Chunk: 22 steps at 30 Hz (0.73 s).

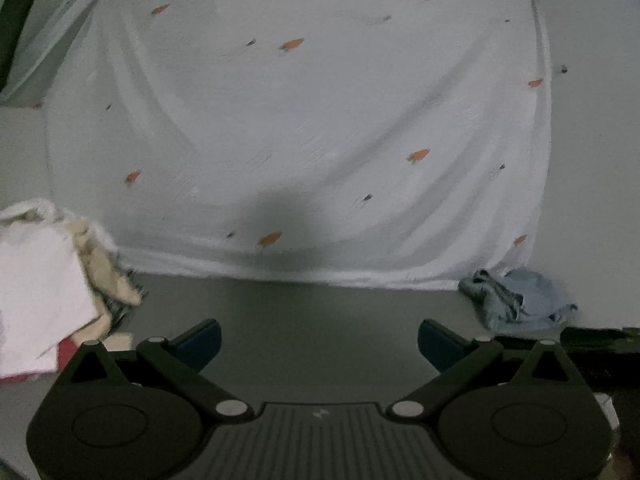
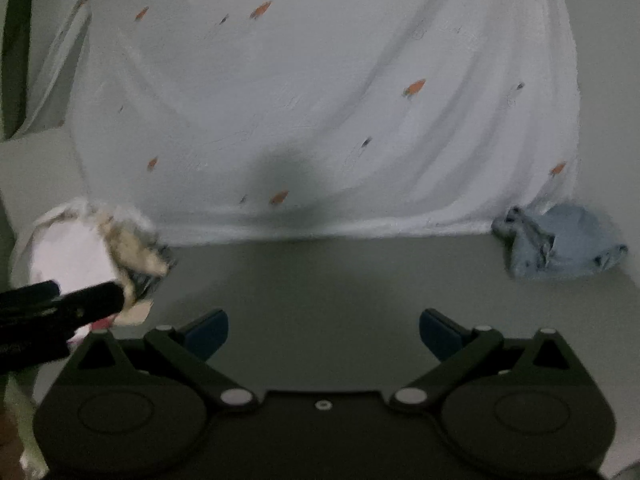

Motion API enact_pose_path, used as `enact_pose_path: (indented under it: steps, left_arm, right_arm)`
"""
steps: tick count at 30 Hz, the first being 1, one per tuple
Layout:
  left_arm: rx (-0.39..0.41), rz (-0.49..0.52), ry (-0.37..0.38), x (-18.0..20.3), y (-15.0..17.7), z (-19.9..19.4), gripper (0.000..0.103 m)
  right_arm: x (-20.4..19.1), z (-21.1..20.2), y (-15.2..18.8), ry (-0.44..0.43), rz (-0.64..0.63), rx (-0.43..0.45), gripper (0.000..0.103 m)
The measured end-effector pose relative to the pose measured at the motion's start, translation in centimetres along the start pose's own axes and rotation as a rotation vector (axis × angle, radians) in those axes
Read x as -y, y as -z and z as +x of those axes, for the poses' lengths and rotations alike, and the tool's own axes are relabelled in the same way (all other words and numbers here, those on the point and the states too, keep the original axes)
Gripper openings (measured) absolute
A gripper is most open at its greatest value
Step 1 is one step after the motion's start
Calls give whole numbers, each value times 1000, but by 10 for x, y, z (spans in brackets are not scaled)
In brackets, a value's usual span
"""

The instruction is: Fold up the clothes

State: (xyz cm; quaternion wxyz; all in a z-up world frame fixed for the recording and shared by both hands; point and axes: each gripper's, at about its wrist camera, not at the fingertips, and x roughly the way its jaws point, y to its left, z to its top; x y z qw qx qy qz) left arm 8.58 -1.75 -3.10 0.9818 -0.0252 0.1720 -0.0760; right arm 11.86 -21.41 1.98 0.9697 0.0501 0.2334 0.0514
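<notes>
A large white garment [image 1: 304,128] with small orange and dark prints lies spread flat on the grey surface, its near hem running across the middle of both views; it shows as the white garment [image 2: 320,112] in the right wrist view too. My left gripper [image 1: 319,344] hovers open over bare surface just short of that hem, nothing between its blue pads. My right gripper [image 2: 323,336] is likewise open and apart from the cloth. A dark shadow falls on the hem ahead of both.
A pile of white and cream clothes [image 1: 52,280] sits at the left, seen as the pile [image 2: 100,240] in the right view. A crumpled pale blue cloth [image 1: 516,300] lies at the hem's right corner, the same blue cloth [image 2: 560,244]. A black part of the left tool [image 2: 56,308] crosses the left.
</notes>
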Motion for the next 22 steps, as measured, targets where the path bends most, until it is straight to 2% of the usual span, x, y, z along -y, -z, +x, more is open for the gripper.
enact_pose_path:
  steps: [7, 15, 22]
  left_arm:
    - [-66, -5, 2, -34, 37, -27, 103]
    - [-80, -6, 16, -52, 39, -32, 103]
    - [-87, -15, 16, -63, 45, -25, 103]
  right_arm:
    - [-44, -20, 41, 60, -20, -51, 103]
    - [-66, -34, 45, 129, -9, -45, 103]
    - [-75, -27, 52, 147, -10, -68, 103]
